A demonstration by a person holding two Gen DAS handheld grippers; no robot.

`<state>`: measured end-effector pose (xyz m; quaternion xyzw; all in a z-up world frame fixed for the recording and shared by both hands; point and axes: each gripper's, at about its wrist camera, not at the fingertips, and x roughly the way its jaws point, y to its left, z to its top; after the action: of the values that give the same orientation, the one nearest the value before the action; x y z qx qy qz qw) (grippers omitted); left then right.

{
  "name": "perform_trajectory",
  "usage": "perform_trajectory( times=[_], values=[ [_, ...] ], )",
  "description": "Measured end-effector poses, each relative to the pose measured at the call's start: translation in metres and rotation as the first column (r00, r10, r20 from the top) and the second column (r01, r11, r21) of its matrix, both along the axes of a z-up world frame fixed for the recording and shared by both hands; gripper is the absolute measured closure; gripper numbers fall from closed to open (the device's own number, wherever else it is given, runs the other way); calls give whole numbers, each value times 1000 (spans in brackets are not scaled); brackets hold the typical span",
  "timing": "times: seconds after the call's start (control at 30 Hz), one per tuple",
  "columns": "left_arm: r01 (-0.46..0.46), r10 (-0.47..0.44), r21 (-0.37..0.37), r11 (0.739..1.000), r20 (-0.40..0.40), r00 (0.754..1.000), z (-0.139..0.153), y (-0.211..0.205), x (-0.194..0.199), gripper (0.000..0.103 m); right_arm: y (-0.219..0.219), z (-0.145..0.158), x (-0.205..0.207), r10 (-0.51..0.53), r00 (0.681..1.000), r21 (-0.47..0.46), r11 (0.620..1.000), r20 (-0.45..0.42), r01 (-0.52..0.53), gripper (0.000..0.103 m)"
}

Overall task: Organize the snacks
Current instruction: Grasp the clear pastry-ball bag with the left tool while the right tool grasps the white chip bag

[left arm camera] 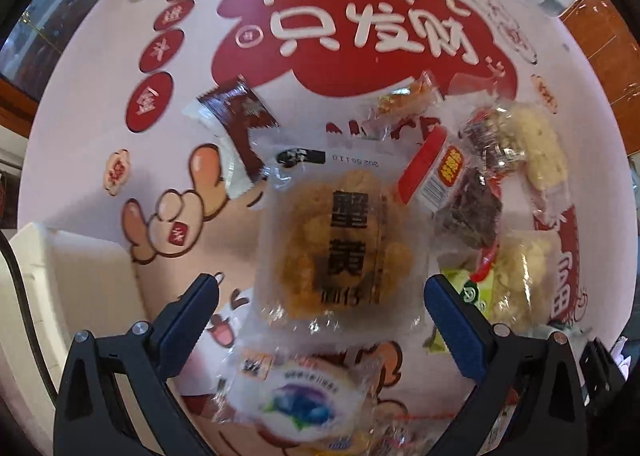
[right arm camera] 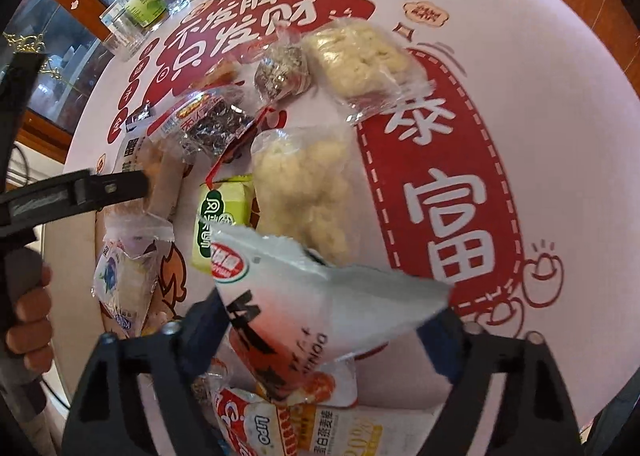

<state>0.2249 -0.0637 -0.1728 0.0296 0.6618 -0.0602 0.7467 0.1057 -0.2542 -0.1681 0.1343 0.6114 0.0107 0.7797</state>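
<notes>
Wrapped snacks lie scattered over a counter [left arm camera: 80,127] covered in a pink cloth with red Chinese lettering. The left tongs [left arm camera: 320,296] hover spread wide above a clear-wrapped golden pastry [left arm camera: 340,240], fingers on either side and apart from it; a blueberry-labelled packet [left arm camera: 296,400] lies nearer, a brown-and-white sachet [left arm camera: 232,127] farther left. The right tongs [right arm camera: 324,320] grip a white-and-red pouch [right arm camera: 304,296], lifted above the pile. Beyond it lie a green packet [right arm camera: 222,211] and two bags of pale puffed cakes [right arm camera: 304,183], [right arm camera: 360,55].
</notes>
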Motion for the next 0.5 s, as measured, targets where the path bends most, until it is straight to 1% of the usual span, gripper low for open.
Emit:
perform_trajectory(
  times=[0.07,0.1,0.17,0.3,0.33,0.4,0.47,0.5],
  values=[
    [0,0,4,1000,-13,1000,-7,-5,3,1,-1,-4,0,5,1000,11,1000,-10,-4,32],
    [0,0,16,1000,-16,1000,-9,-7,4,1,-1,-6,0,5,1000,15,1000,-9,-5,37],
    [1,0,38,999,-22,1000,-16,-13,6,1,-1,-6,-1,9,1000,24,1000,-3,-9,40],
    [-3,5,54,999,-36,999,-27,-21,11,1,1,-5,-2,30,999,25,999,11,-31,45],
    [-6,8,55,998,-38,999,-29,-21,12,3,1,-4,-3,35,999,26,999,15,-36,46],
    [-13,15,50,999,-39,999,-34,-21,12,15,0,-2,-4,42,999,29,999,25,-42,48],
    [-20,21,42,999,-28,999,-36,-19,11,21,0,2,-3,46,998,23,999,38,-46,49],
    [-25,25,36,999,-19,1000,-36,-16,10,22,0,4,-4,47,998,22,999,44,-48,49]
  ],
)
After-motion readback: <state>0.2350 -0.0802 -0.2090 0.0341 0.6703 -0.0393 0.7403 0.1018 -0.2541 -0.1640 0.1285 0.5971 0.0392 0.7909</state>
